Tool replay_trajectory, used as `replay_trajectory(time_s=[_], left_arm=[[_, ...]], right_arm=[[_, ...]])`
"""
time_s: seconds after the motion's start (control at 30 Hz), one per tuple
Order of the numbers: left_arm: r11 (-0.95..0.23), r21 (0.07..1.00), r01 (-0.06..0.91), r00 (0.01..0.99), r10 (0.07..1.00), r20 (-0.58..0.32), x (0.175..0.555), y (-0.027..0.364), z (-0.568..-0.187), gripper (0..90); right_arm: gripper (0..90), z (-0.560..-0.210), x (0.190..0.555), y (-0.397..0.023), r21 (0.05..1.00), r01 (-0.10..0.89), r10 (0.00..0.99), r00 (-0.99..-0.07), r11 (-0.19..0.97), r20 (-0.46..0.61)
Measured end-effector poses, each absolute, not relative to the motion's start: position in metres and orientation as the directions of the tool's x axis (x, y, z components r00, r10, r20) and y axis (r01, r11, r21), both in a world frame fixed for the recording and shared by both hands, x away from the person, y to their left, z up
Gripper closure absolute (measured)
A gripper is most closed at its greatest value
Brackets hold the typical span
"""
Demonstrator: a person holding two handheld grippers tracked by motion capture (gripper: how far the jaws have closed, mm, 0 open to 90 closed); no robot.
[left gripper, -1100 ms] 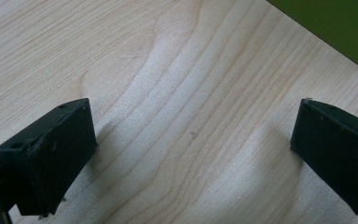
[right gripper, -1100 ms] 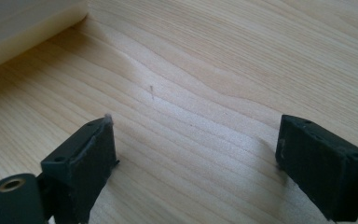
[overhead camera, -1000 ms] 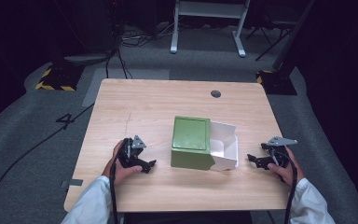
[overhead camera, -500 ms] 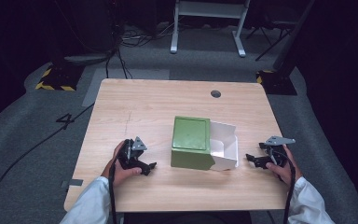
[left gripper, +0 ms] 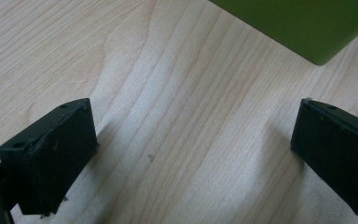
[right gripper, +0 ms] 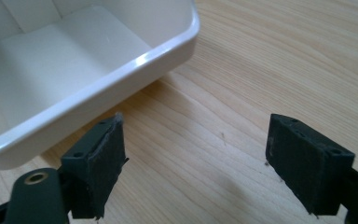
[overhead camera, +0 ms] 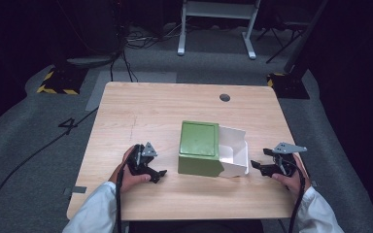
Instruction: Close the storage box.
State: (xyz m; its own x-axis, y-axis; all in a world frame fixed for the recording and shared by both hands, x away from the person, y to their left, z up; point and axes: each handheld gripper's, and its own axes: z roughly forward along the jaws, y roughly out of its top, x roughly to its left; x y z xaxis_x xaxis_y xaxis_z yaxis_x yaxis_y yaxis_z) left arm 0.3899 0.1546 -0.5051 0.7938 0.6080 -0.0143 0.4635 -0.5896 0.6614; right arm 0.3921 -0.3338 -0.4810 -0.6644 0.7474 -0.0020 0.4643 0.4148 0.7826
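A green box (overhead camera: 200, 148) stands near the middle of the wooden table (overhead camera: 175, 111), with a white drawer (overhead camera: 233, 151) pulled out of its right side. The drawer looks empty in the right gripper view (right gripper: 65, 74). My left gripper (overhead camera: 159, 174) rests low on the table left of the box, jaws wide apart, nothing between them; a corner of the green box (left gripper: 307, 28) shows ahead of it. My right gripper (overhead camera: 256, 166) sits right of the drawer, open, its left jaw close to the drawer's rim.
A round cable hole (overhead camera: 225, 97) is in the table near the far edge. Beyond the table lie grey floor, cables and a white stand's legs (overhead camera: 213, 29). Bare wood surrounds the box on the far and left sides.
Both grippers have shifted only slightly; the right one has edged a little toward the drawer. The box and drawer have not moved.
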Motion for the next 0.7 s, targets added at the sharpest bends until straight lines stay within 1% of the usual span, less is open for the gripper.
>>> replay_trajectory(time_s=[0.27, 0.6, 0.7], left_arm=[[-0.593, 0.660, 0.461, 0.798, 0.602, -0.016, 0.392, 0.153, -0.505, 0.1], [-0.593, 0.660, 0.461, 0.798, 0.602, -0.016, 0.392, 0.153, -0.505, 0.1], [-0.593, 0.660, 0.461, 0.798, 0.602, -0.016, 0.392, 0.153, -0.505, 0.1]], right_arm=[[21.5, -0.479, 0.395, -0.321, 0.782, 0.446, 0.742, -0.670, 0.436, -0.031], [22.0, -0.478, 0.400, -0.321, 0.788, 0.438, 0.737, -0.675, 0.432, -0.029], [24.0, -0.473, 0.399, -0.322, 0.791, 0.433, 0.741, -0.670, 0.432, -0.038]])
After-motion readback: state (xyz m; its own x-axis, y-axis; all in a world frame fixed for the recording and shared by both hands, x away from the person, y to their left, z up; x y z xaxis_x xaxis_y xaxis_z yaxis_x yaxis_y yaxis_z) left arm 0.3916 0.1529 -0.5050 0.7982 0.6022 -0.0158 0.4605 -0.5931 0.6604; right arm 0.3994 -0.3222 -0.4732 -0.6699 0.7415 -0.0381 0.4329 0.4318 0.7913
